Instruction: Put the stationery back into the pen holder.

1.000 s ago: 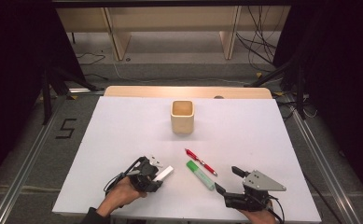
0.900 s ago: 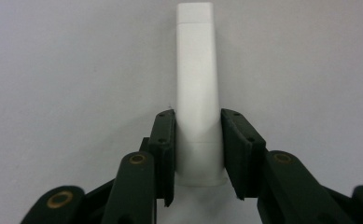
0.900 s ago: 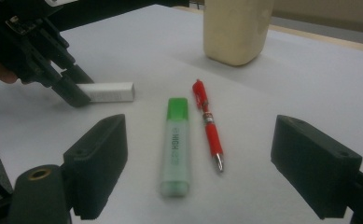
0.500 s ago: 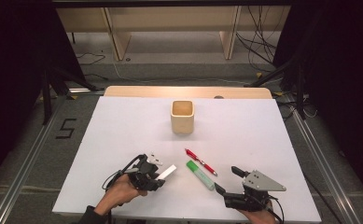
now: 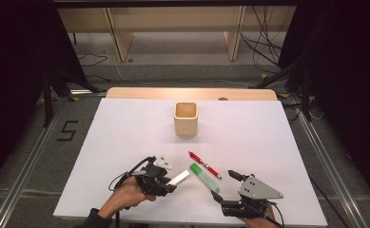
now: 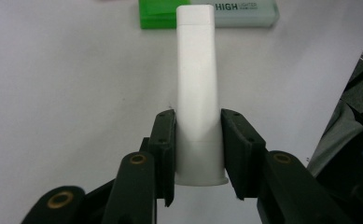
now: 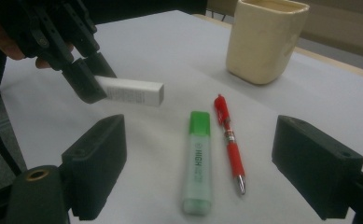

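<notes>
My left gripper [image 5: 169,183] is shut on one end of a white flat stick [image 5: 180,178], held a little above the white table [image 5: 125,133]. In the left gripper view both pads press its sides [image 6: 196,70], with the gripper [image 6: 198,140] aimed at the green highlighter [image 6: 207,14]. The highlighter [image 5: 204,177] and a red pen [image 5: 205,165] lie side by side on the table. My right gripper [image 5: 225,185] stands open just in front of them. In the right gripper view its jaws [image 7: 200,149] stand wide to either side of the highlighter [image 7: 198,158] and pen [image 7: 229,140], touching neither.
A cream square cup [image 5: 186,118] stands upright at the middle back of the table, also seen as the cup [image 7: 265,39] in the right gripper view. A wooden strip [image 5: 192,93] runs along the far edge. Cables and shelf legs lie on the floor beyond.
The left gripper has lifted the white stick slightly and carried it a little to the right, toward the highlighter. The right gripper has stayed in place.
</notes>
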### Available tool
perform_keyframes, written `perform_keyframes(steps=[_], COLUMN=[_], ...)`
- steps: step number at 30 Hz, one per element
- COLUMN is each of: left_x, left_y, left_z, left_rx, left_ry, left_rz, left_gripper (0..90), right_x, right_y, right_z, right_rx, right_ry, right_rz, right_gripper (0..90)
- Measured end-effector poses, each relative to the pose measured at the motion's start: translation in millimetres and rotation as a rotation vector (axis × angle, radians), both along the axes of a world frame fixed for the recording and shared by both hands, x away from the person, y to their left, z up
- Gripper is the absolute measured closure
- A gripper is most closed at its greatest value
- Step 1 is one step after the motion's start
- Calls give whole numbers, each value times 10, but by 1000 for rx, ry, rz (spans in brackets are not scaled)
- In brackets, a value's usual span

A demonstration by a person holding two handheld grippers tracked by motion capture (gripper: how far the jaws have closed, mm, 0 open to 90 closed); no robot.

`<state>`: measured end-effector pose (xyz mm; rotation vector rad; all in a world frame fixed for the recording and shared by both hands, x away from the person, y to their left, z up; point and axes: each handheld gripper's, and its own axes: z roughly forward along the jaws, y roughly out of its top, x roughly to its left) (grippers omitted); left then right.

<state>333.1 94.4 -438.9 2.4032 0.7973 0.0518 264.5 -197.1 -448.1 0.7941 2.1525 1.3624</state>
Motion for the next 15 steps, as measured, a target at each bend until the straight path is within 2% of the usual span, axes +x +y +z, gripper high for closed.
perform_keyframes(steps=[3,8,12,15], left_x=[-3,-4,-1,-5], left_y=[-36,-90,-137,-179], left_z=[16,32,38,49], left_rx=[9,15,20,18], left_ry=[2,1,14,24], left_rz=[-22,-40,-63,-76], left_gripper=[667,667,667,667], right_x=[-16,-55,-86,-112], right_y=[43,139,233,313], right_z=[27,44,30,17], right_rx=[-30,-107,-160,-220], right_ry=[-31,-86,-124,-170], right_rz=[18,42,76,100], right_gripper=[186,186,184,183])
